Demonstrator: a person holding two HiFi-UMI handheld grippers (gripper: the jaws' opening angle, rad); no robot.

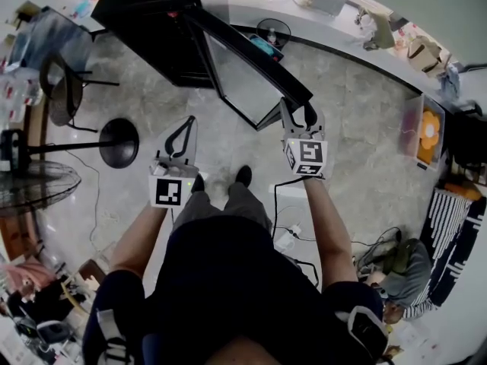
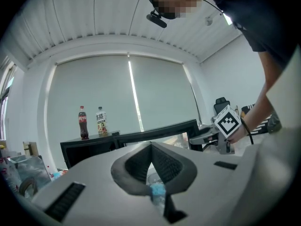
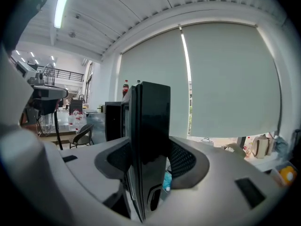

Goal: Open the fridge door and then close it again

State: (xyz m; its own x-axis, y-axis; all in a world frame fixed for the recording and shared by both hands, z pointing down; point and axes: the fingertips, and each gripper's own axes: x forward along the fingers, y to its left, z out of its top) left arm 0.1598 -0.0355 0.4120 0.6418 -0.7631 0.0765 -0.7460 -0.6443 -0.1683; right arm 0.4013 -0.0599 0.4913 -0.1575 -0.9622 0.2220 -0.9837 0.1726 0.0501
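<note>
The black fridge stands at the top of the head view with its glass door swung out towards me. My right gripper is shut on the door's free edge. In the right gripper view that dark door edge fills the gap between the pads, and the fridge body shows behind it. My left gripper is shut on nothing and hangs over the floor to the left of the door. In the left gripper view its tips point level at the fridge and the door.
Two bottles stand on top of the fridge. A round fan base and a chair are on the floor at left. A cluttered counter runs behind the door. Cables lie by my feet.
</note>
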